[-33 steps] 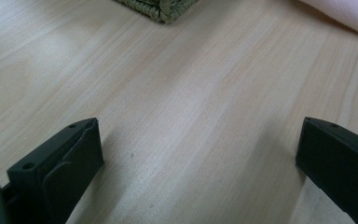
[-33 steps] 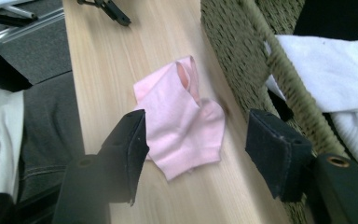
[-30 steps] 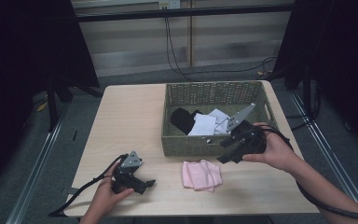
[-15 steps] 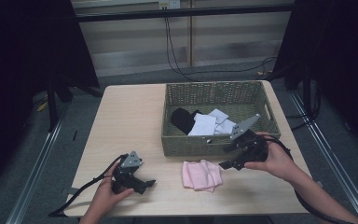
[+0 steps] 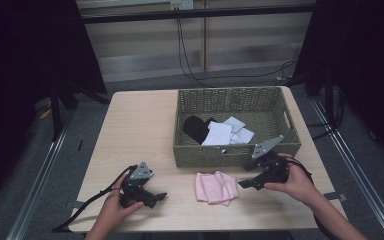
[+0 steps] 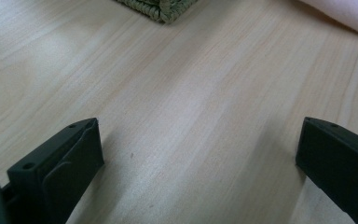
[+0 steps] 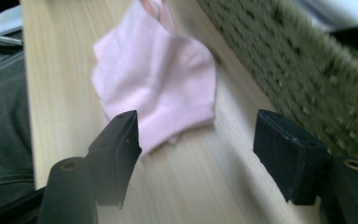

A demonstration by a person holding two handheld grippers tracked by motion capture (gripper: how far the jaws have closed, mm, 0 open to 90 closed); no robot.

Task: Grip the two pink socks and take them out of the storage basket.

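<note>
A folded pink cloth (image 5: 216,187) lies on the wooden table (image 5: 140,130) in front of a woven basket (image 5: 240,152). My right gripper (image 5: 244,184) hovers low just right of the cloth, pointing at it. In the right gripper view the pink cloth (image 7: 161,84) lies just beyond my right gripper (image 7: 196,140); its jaws have just been opening and stand wide apart, nothing between them. My left gripper (image 5: 155,197) rests at the table's front left. In the left gripper view my left gripper (image 6: 198,149) stands open over bare wood.
The basket holds a black cloth (image 5: 197,127) and several white cloths (image 5: 225,134). Its corner (image 6: 161,7) shows ahead of the left gripper. Cables trail off the table's front edge. A black frame and floor rails surround the table.
My right gripper has come down from the basket's front rim to table level beside the pink cloth. The left gripper has stayed put.
</note>
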